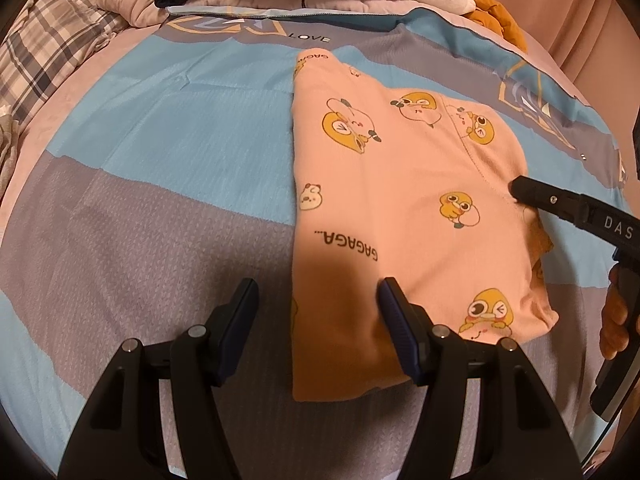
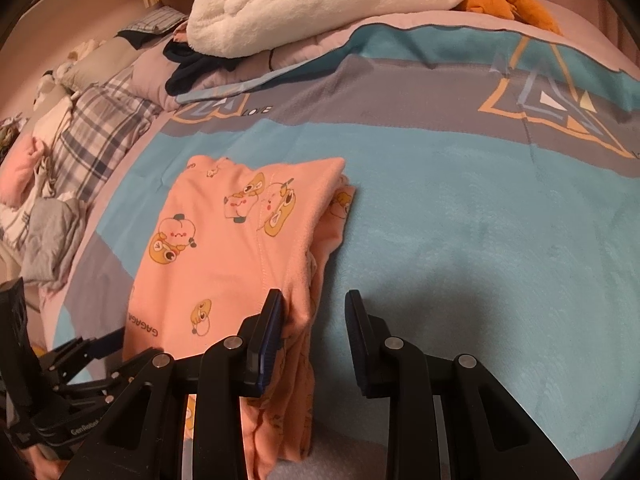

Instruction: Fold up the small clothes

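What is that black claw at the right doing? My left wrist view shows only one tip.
Observer: The right claw is open, gripping nothing; one finger is over the peach cartoon-print cotton garment, the other over the blue-and-grey plush blanket.
Operator: Is that side folded?
Observer: Yes, stacked layers show along its right edge.
Operator: More clothes waiting?
Observer: A crumpled grey cloth lies at the bed's left side.
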`<move>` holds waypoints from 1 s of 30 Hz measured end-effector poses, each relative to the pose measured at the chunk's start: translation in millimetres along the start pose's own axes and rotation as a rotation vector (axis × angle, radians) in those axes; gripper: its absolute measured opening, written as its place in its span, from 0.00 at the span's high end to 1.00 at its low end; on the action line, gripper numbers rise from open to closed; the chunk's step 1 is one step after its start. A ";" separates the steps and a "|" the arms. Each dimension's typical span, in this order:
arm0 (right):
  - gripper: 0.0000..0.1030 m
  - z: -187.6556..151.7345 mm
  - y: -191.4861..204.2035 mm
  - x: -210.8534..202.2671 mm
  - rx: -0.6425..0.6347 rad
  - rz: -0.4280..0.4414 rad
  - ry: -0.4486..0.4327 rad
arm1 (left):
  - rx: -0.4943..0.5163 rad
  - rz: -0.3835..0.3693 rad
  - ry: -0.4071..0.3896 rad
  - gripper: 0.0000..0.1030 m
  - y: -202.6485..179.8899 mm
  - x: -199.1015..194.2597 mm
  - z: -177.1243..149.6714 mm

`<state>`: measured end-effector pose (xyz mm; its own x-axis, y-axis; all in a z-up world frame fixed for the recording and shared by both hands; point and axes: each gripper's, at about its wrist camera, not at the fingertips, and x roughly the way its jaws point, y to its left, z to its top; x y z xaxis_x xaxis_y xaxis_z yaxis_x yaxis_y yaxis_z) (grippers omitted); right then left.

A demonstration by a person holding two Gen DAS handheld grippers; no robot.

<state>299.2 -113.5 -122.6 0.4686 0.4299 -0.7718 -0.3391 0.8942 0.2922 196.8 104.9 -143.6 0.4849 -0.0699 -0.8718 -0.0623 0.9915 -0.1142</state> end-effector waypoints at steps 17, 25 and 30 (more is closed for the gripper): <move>0.73 -11.3 4.4 -30.8 -0.042 -0.040 -0.063 | -0.004 0.019 0.001 0.38 -3.3 -3.4 -6.3; 0.73 -23.8 39.7 -39.1 -0.167 0.077 -0.084 | -0.005 0.022 0.000 0.38 -3.5 -3.7 -7.6; 0.73 -31.2 52.0 -23.7 -0.199 0.091 -0.044 | -0.007 0.016 -0.001 0.38 -2.5 -3.5 -8.2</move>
<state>245.0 -81.1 -106.8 0.4627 0.5167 -0.7204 -0.5337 0.8112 0.2390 188.1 101.7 -144.2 0.4851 -0.0535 -0.8728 -0.0762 0.9917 -0.1031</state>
